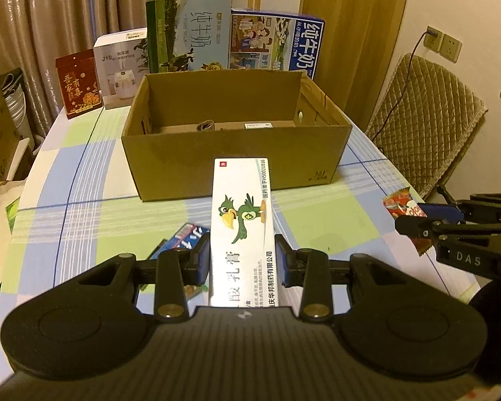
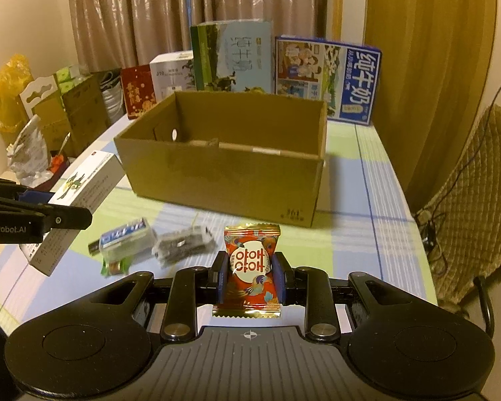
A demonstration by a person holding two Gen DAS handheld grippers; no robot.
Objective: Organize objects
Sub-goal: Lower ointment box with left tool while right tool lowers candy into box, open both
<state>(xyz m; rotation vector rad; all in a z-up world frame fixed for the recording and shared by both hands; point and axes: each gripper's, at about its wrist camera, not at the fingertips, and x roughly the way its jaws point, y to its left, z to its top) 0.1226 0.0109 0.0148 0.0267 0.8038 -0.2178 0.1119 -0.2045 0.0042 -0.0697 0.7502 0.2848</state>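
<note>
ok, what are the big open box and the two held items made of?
Open box: brown cardboard, matte; raw cut edges show.
White carton in left gripper: printed paperboard, slight sheen.
Candy packet in right gripper: probably glossy foil-plastic film, with gold zigzag-crimped ends.

Both claws are tipped down at a slant and both are gripping. Left claw (image 1: 243,260) has its blue pads clamped on the long sides of a white ointment box (image 1: 242,220) sticking out ahead. Right claw (image 2: 249,275) is pinched nearly closed on a red candy packet (image 2: 250,267), held upright between the pads.
</note>
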